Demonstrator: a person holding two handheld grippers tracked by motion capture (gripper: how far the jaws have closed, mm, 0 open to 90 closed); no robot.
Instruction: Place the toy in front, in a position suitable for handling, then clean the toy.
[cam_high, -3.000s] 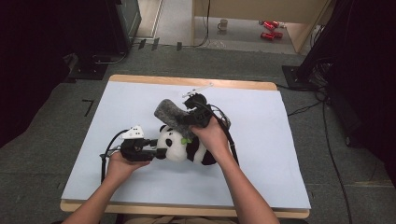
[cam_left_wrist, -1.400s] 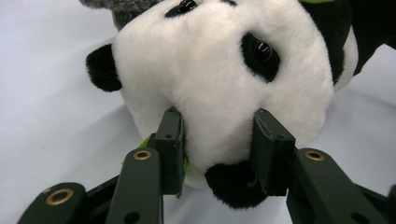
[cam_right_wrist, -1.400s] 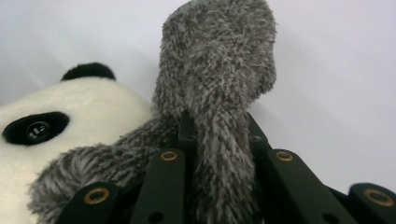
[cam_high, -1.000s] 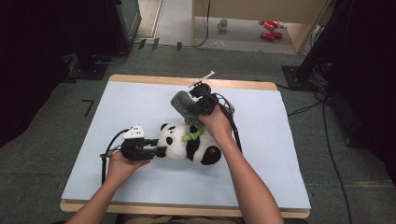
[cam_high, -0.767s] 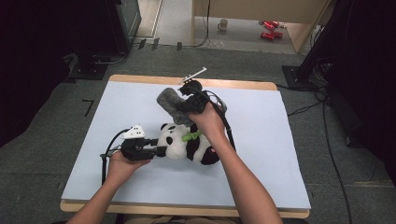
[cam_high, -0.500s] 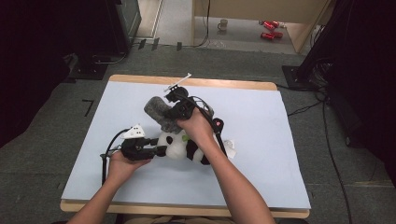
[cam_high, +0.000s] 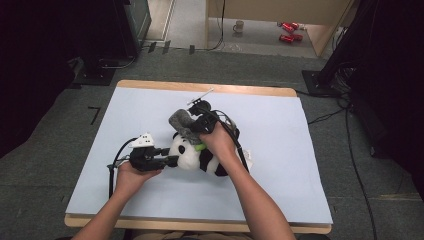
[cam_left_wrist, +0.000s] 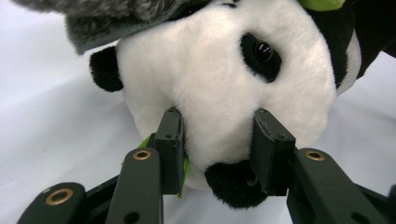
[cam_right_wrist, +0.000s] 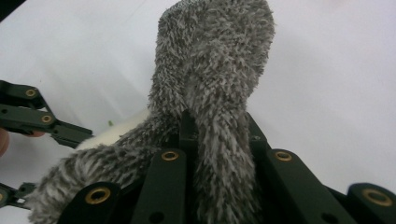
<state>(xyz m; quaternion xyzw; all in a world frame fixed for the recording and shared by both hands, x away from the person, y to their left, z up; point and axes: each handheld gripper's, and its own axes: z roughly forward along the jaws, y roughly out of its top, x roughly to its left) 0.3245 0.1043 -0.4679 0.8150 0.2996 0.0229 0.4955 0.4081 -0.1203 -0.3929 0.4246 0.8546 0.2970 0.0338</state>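
A black-and-white panda plush (cam_high: 207, 160) lies on its side in the middle of the pale mat (cam_high: 300, 165). My left gripper (cam_high: 171, 160) comes in from the left, its pads pressed into both sides of the panda's white muzzle (cam_left_wrist: 224, 84), so my left gripper (cam_left_wrist: 217, 133) is shut on it. My right gripper (cam_high: 192, 126) hovers just behind the head, shut on a grey fuzzy cloth (cam_high: 179, 120). The cloth (cam_right_wrist: 210, 70) stands up between the jaws of my right gripper (cam_right_wrist: 219, 135) and droops over the head. Its grey edge (cam_left_wrist: 116, 18) hangs over the panda's ear.
A green ribbon (cam_high: 200, 147) sits at the panda's neck. The right gripper's cable (cam_high: 239, 145) runs across the plush's body. The mat covers a wooden table (cam_high: 200, 86) with wide bare areas left, right and at the back. My left gripper's arm (cam_right_wrist: 42, 122) shows beside the cloth.
My right gripper has carried the grey cloth leftward and down from the back of the mat to the panda's head. The left gripper and the panda have stayed put.
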